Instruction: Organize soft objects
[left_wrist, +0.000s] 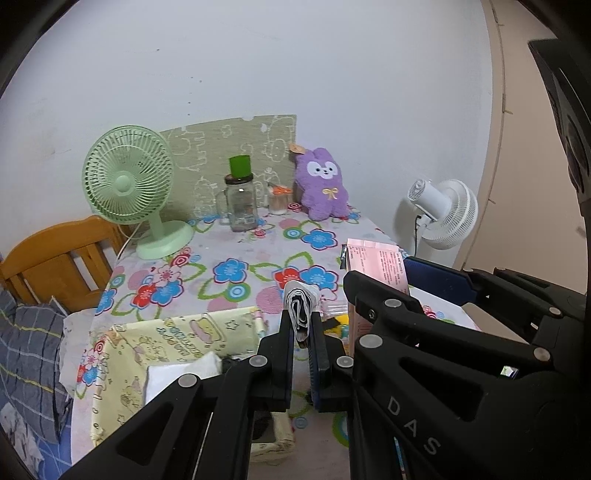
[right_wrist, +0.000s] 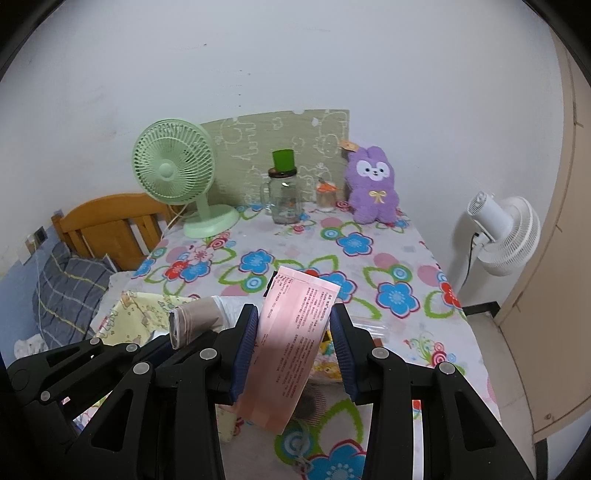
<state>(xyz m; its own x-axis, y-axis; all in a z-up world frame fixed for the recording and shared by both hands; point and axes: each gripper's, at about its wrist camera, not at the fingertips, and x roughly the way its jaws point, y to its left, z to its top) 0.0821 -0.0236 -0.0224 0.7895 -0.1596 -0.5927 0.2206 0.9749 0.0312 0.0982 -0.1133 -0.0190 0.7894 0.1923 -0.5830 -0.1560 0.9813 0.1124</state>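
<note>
My left gripper is shut on a rolled grey-and-white cloth, held upright above the near part of the table. The roll also shows in the right wrist view. My right gripper grips a pink soft pack with printed text, tilted between the blue pads. The pack also shows in the left wrist view. A yellow fabric box with white cloth inside sits below and left of the left gripper. A purple plush bunny stands at the far edge.
A green desk fan, a glass jar with a green cap and a small jar stand at the back of the floral tablecloth. A white floor fan stands to the right. A wooden headboard and plaid pillow lie left.
</note>
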